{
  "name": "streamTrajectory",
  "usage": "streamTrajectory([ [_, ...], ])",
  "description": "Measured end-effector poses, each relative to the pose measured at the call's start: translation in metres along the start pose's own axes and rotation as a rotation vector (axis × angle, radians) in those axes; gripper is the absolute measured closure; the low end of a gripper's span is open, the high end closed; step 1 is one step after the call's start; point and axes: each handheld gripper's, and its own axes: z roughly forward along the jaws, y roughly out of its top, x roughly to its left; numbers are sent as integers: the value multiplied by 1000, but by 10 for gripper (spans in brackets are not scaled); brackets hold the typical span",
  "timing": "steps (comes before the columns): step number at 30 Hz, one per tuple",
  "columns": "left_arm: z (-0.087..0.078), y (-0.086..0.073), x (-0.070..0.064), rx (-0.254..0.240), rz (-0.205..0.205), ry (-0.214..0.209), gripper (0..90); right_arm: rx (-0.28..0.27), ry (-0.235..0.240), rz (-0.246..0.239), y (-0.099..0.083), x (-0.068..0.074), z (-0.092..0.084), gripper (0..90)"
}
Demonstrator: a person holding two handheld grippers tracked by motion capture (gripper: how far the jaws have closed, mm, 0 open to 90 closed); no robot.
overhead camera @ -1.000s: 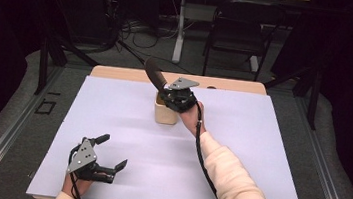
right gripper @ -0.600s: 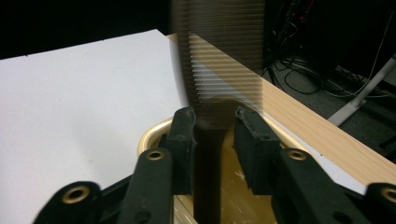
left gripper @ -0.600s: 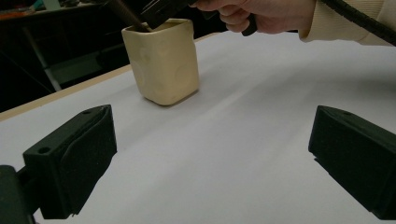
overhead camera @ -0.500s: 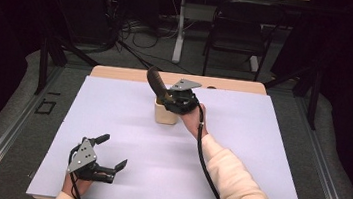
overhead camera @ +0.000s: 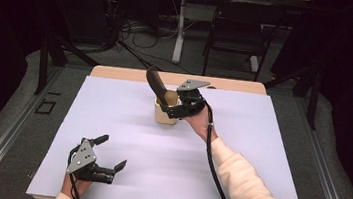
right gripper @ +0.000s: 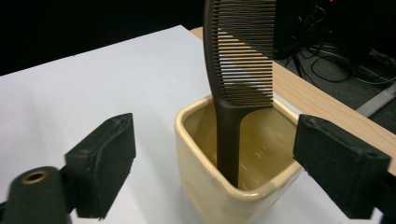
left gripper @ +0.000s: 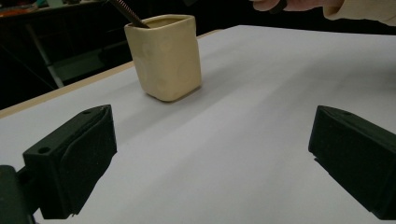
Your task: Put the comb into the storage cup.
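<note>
White paper covers the table in front of us, with dark floor, cables and a chair beyond its far edge at the top of the high view.

Nearest to us, at the lower left of the high view, our left gripper rests low over the paper. Its jaws are spread wide with nothing between them, and the left gripper view looks straight through that gap at bare paper and, farther off in the upper left, the cream cup. We leave this hand where it is; it has no part in this step.

Farther up, near the middle of the high view, our right gripper sits just beside the square cream cup. The dark brown comb stands handle-down inside the cup, leaning against a corner, teeth at the top of the right gripper view. The right jaws have just been opening, and now they stand well apart on either side of the cup's rim, with no pad touching the comb.

We judge the step in hand to be the release and withdrawal. To do it well, we keep the jaws fully spread and back the gripper straight away from the cup, toward the lower right of the high view. The leaning comb looks easy to tip, so we avoid sweeping a pad across its teeth or nudging the cup's wall.
</note>
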Motion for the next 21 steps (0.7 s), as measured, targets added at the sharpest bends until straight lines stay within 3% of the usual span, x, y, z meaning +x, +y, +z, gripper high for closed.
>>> streamTrajectory([
  [10, -2, 0, -2, 5, -2, 7, 10, 40, 39, 4, -5, 1, -23, 0],
  [21, 2, 1, -2, 2, 6, -2, 10, 31, 42, 25, -24, -2, -59, 0],
])
